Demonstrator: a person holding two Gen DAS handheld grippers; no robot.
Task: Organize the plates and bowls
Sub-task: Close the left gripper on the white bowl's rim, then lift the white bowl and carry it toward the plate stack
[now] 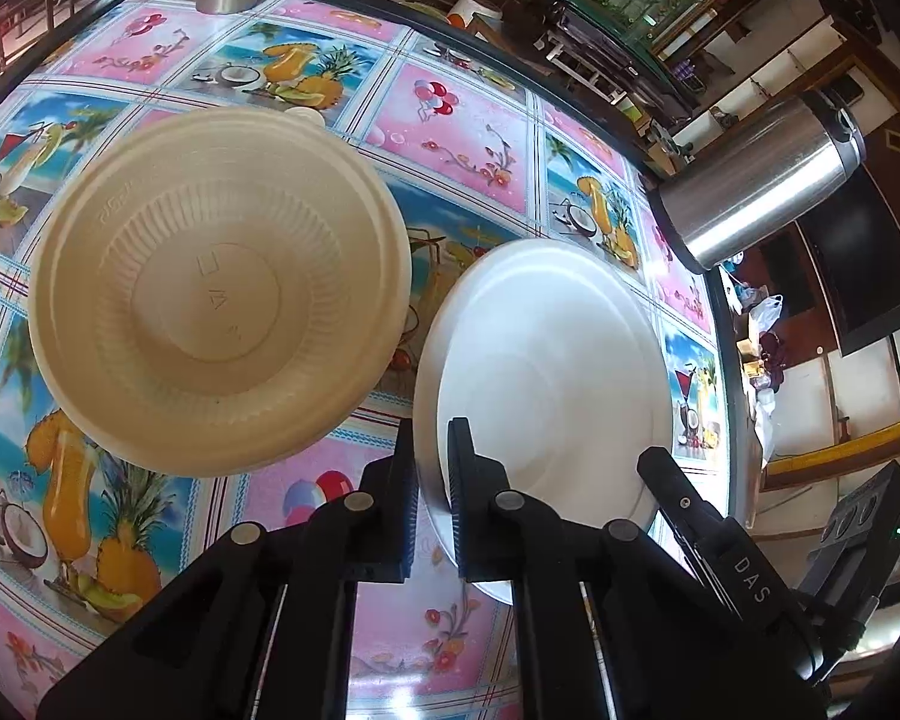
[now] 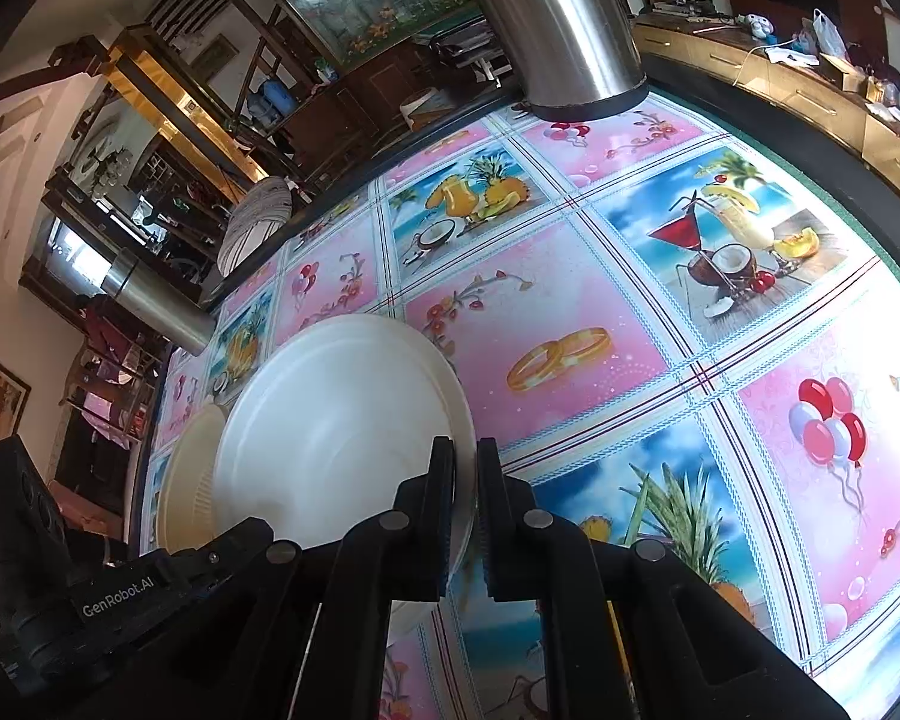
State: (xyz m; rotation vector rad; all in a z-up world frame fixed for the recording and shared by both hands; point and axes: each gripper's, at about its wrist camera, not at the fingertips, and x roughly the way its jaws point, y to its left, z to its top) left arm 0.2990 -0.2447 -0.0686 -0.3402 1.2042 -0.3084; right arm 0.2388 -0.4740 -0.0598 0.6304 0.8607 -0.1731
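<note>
1. A cream bowl (image 1: 219,291) sits on the left of a table (image 1: 462,138) covered in a bright cloth of fruit drinks, balloons and flowers. The bowl is empty, with ribbed walls inside.
2. Just to its right, a white plate (image 1: 546,372) is tilted up off the cloth. It too is empty.
3. The left gripper (image 1: 432,474) has its black fingers (image 1: 465,480) pinched narrowly on the plate's near left rim.
4. The right gripper (image 2: 465,480) clamps the same plate (image 2: 342,420) at its opposite rim, fingers (image 2: 441,492) nearly together with the thin edge between them.
5. A steel flask (image 1: 762,174) stands at the table's right edge, beyond the plate.
6. Only the left wrist view looks down into the bowl; the right wrist view shows only a sliver of that bowl (image 2: 189,480) behind the plate.
7. Only the right wrist view shows the open stretch of cloth to the plate's right, with gold rings and red balloons, and a second steel cylinder (image 2: 564,24) at the far edge.
</note>
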